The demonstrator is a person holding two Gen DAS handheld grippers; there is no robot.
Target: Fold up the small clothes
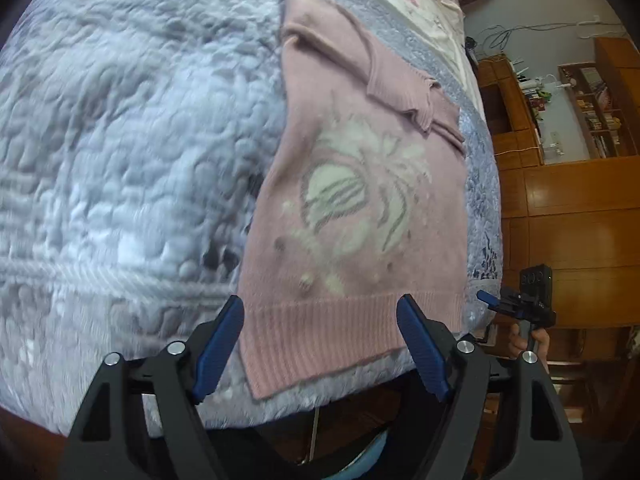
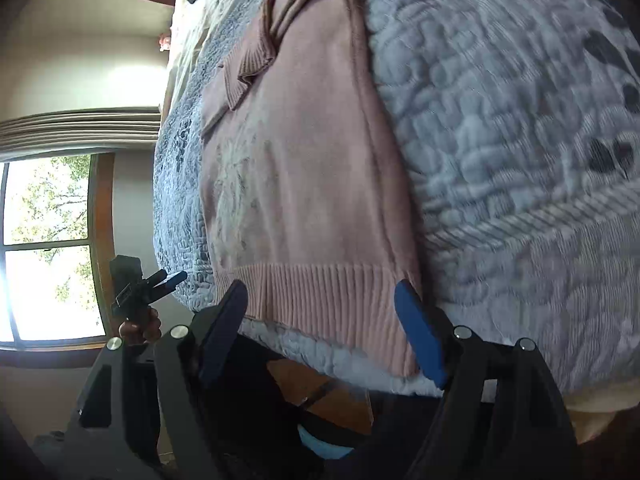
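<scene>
A pink knit sweater (image 1: 352, 200) with a white and grey motif lies lengthwise on a grey-blue quilted bedspread (image 1: 120, 160), its sleeves folded in over the chest. Its ribbed hem (image 1: 340, 324) is closest to me, near the bed's edge. My left gripper (image 1: 320, 308) is open, its blue fingers straddling the hem just above it and holding nothing. In the right wrist view the sweater (image 2: 300, 160) appears again, and my right gripper (image 2: 320, 288) hangs open over the hem (image 2: 320, 296). Each view shows the other gripper off the bed's side: the right gripper (image 1: 516, 304) and the left gripper (image 2: 160, 280).
The bedspread (image 2: 500, 160) drops off at the near edge just below the hem. White floral bedding (image 1: 420, 8) lies at the far end of the bed. Wooden shelves (image 1: 580, 100) and a wooden floor (image 1: 560, 220) lie beyond the bed's side; a bright window (image 2: 48, 240) is opposite.
</scene>
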